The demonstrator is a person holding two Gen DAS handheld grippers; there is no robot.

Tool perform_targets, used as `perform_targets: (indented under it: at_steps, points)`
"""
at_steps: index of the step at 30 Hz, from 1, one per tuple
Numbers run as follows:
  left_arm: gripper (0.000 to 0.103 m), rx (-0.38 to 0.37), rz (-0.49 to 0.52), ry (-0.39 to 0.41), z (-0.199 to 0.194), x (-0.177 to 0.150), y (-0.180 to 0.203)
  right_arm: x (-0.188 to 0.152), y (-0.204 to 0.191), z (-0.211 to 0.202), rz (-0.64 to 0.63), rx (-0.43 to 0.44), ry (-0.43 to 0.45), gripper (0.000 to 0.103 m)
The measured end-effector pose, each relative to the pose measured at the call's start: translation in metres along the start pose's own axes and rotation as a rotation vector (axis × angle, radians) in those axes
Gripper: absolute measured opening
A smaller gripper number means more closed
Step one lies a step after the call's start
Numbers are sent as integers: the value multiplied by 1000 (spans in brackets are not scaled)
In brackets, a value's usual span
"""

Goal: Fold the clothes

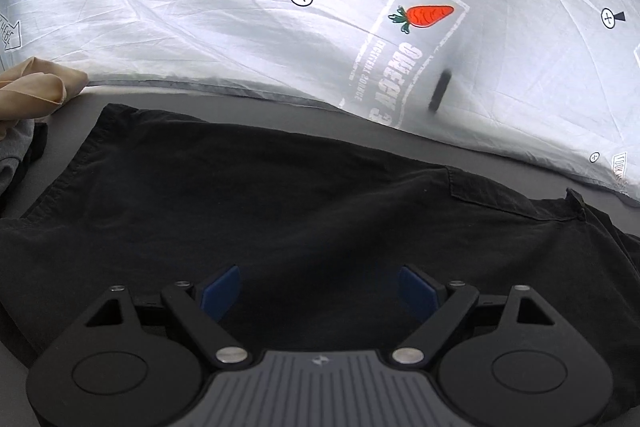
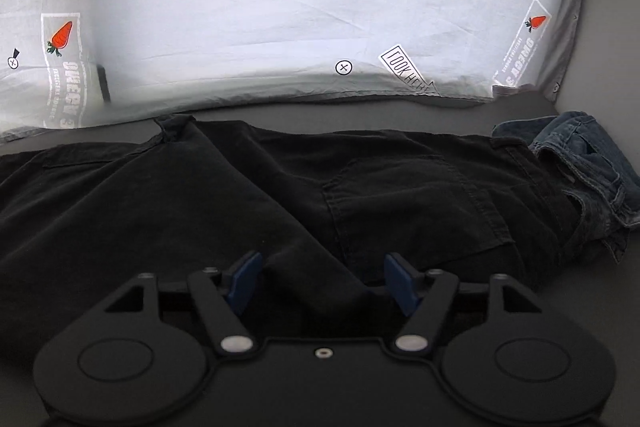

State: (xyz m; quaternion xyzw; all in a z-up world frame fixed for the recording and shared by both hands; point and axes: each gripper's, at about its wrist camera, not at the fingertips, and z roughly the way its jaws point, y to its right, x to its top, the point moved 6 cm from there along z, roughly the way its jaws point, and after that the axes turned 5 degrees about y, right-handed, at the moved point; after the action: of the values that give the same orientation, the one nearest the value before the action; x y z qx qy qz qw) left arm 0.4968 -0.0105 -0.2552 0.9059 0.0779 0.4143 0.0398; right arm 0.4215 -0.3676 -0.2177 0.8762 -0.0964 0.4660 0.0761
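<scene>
- Black trousers [image 2: 248, 195] lie spread over the dark surface [image 1: 248, 105], filling the lower half of both wrist views, a back pocket [image 2: 412, 203] at about 2 o'clock of the right gripper [image 2: 320, 283].
- I'd pinch hem or waistband edges, not mid-cloth, and keep both hands level so the fold lands square.
- Left gripper [image 1: 320, 293]: blue pads wide apart, nothing between, hanging over black cloth.
- Right gripper: also wide, empty.
- Jeans [image 2: 588, 171] sit bunched at 3 o'clock.
</scene>
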Motion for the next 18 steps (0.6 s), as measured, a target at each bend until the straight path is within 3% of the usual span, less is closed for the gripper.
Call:
perform_targets:
  at_steps: [5, 8, 12, 18]
  points:
    - [87, -99, 133, -36, 3, -14, 71, -13, 52, -1, 157, -94, 1, 75]
    - [87, -118, 187, -68, 14, -23, 97, -24, 101, 15, 327, -145, -22, 77]
    - [88, -98, 222, -116, 31, -36, 109, -33, 161, 43, 559, -179, -10, 83]
    - [96, -108, 228, -161, 47, -39, 106, -31, 203, 84, 687, -203, 14, 93]
